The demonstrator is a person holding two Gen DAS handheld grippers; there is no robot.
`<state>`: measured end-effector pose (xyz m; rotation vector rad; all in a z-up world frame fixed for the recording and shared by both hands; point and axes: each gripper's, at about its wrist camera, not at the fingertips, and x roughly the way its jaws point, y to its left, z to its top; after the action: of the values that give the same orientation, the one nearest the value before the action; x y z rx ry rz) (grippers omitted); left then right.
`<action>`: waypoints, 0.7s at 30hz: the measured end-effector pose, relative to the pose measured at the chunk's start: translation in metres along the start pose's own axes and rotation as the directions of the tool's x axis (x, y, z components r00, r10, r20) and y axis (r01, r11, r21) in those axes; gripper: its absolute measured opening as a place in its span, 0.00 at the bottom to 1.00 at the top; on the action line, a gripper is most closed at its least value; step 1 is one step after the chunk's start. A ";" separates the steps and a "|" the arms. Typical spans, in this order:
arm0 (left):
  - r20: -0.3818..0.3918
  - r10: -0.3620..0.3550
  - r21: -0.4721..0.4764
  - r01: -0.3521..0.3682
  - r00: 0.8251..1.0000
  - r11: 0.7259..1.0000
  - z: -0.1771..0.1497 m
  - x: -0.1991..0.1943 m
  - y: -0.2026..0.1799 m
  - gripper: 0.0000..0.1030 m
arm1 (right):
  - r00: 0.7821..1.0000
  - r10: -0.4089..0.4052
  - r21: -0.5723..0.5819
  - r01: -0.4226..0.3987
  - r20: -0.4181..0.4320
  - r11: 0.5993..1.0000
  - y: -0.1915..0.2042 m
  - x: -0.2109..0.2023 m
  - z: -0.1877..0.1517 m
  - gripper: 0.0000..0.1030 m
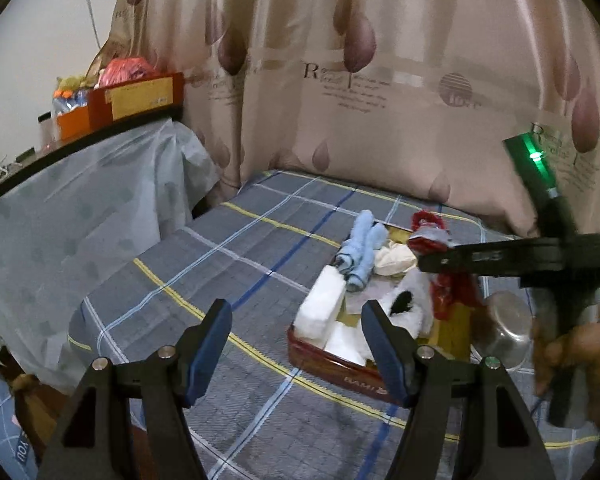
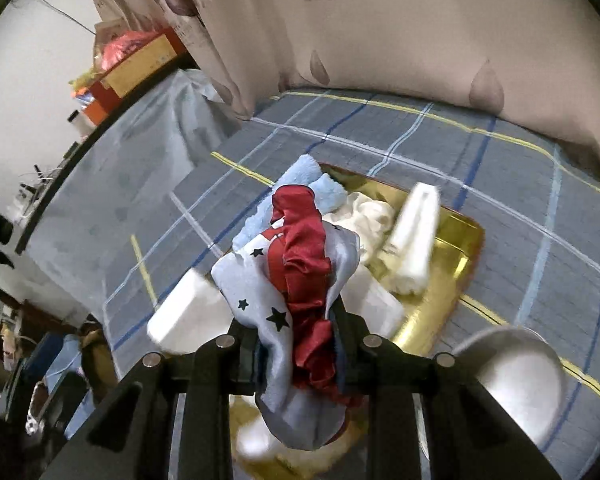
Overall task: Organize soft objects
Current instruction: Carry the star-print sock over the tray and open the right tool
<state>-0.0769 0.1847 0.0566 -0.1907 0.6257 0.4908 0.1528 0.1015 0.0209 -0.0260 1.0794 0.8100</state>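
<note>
The right gripper (image 2: 296, 340) is clamped on a red-and-grey cloth (image 2: 296, 280), held above the gold tray (image 2: 456, 264) on the bed (image 1: 228, 264). The left gripper (image 1: 296, 344) hovers nearby, fingers (image 1: 210, 340) apart and empty.

My left wrist view looks forward and down across the grey plaid bed (image 1: 228, 264) toward the gold-lined red tray (image 1: 340, 374), from near. My right wrist view hangs close above that tray (image 2: 456, 256), facing the beige patterned curtain (image 2: 400, 52); both share tray, bed, curtain.
</note>
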 end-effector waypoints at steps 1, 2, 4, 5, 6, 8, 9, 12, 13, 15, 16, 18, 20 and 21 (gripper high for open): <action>-0.004 0.002 -0.003 -0.002 1.000 1.000 0.000 0.001 0.002 0.67 | 1.000 -0.006 0.006 0.006 -0.003 1.000 0.000 0.005 0.001 0.23; -0.012 0.005 -0.002 -0.005 1.000 1.000 0.000 0.003 0.004 0.67 | 1.000 -0.027 0.006 0.027 -0.002 1.000 0.000 0.008 0.003 0.23; -0.026 0.006 -0.002 -0.006 1.000 1.000 0.000 0.008 0.008 0.67 | 0.999 -0.046 0.010 0.046 0.002 0.999 0.001 0.017 0.006 0.23; -0.037 0.008 0.002 -0.008 0.999 1.000 -0.001 0.011 0.009 0.67 | 0.998 -0.058 0.012 0.058 0.004 0.998 0.001 0.020 0.007 0.23; -0.045 0.012 0.006 -0.011 0.999 1.000 -0.001 0.014 0.010 0.67 | 0.997 -0.081 0.009 0.081 0.005 0.997 0.000 0.024 0.008 0.24; -0.052 0.016 0.012 -0.016 0.999 1.000 -0.001 0.017 0.010 0.67 | 0.995 -0.098 0.009 0.098 -0.005 0.995 0.000 0.034 0.011 0.24; -0.055 0.026 0.019 -0.025 0.998 1.000 -0.002 0.019 0.010 0.67 | 0.995 -0.104 0.009 0.104 -0.009 0.995 0.000 0.039 0.011 0.24; -0.072 0.035 0.028 -0.033 0.997 0.999 -0.004 0.024 0.009 0.67 | 0.991 -0.132 -0.020 0.131 -0.014 0.991 0.006 0.049 0.009 0.25; -0.076 0.035 0.028 -0.033 0.996 0.999 -0.004 0.026 0.009 0.67 | 0.989 -0.149 -0.040 0.148 -0.010 0.988 0.009 0.051 0.008 0.25; -0.087 0.043 0.037 -0.040 0.995 0.999 -0.005 0.028 0.008 0.67 | 0.985 -0.172 -0.074 0.172 0.000 0.982 0.015 0.054 0.006 0.27; -0.092 0.043 0.039 -0.039 0.995 0.998 -0.006 0.029 0.007 0.67 | 0.983 -0.183 -0.085 0.183 0.003 0.979 0.017 0.054 0.006 0.28; -0.102 0.040 0.043 -0.036 0.994 0.998 -0.007 0.032 0.006 0.67 | 0.979 -0.203 -0.105 0.203 0.010 0.973 0.020 0.054 0.004 0.33; -0.110 0.039 0.048 -0.034 0.993 0.998 -0.008 0.033 0.005 0.67 | 0.975 -0.222 -0.121 0.224 0.031 0.967 0.023 0.052 0.001 0.43; -0.114 0.040 0.051 -0.034 0.993 0.998 -0.008 0.034 0.005 0.67 | 0.972 -0.232 -0.122 0.235 0.043 0.964 0.024 0.051 0.001 0.50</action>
<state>-0.0599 0.1990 0.0295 -0.1623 0.7541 0.5026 0.1502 0.1477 -0.0103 -0.2443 0.9759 0.6621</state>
